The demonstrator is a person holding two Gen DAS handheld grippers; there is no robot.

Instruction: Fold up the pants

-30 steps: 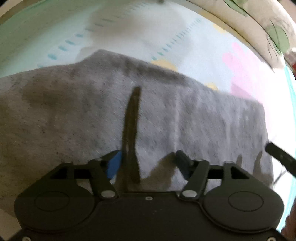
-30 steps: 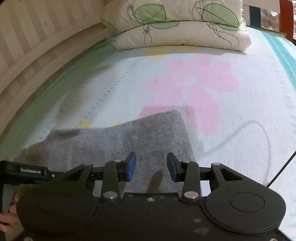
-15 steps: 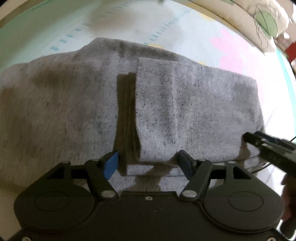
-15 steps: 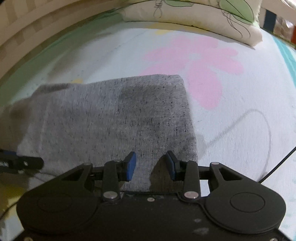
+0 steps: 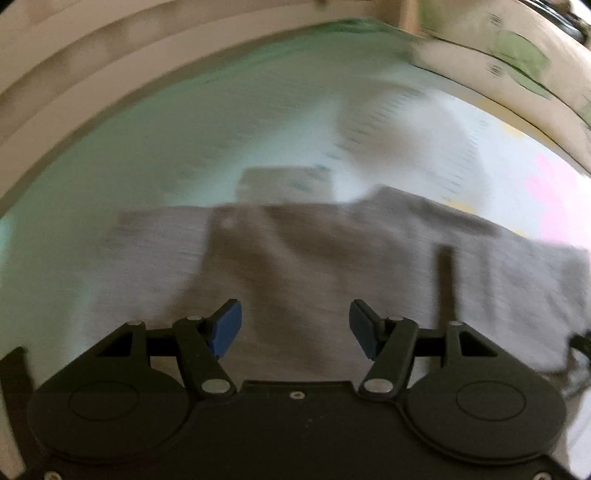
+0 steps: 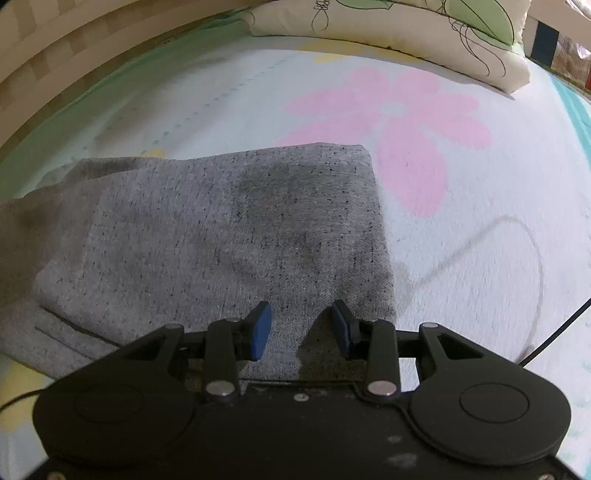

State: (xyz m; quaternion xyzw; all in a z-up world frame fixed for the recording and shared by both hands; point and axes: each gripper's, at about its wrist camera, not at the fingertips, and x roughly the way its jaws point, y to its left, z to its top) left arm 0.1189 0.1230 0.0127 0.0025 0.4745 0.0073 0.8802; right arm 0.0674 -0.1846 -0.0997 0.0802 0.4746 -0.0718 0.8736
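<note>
My right gripper (image 6: 300, 328) sits partly open, jaws astride a raised pinch of the grey pants (image 6: 221, 236) at their near edge, not clamped. Left gripper (image 5: 295, 325) wide open, empty, low over the same cloth; view blurred. Pants lie folded flat on the flowered bedsheet (image 6: 443, 206), long axis running left–right across my views. Soft, light knit, likely limp; I'd grip doubled edges or corners. Pillow (image 6: 388, 22) beyond.

A bed sheet (image 6: 461, 258) with a pink flower (image 6: 399, 122) covers the bed; a leaf-print pillow (image 6: 406, 22) lies at its head, a thin black cable (image 6: 554, 332) trailing across.
</note>
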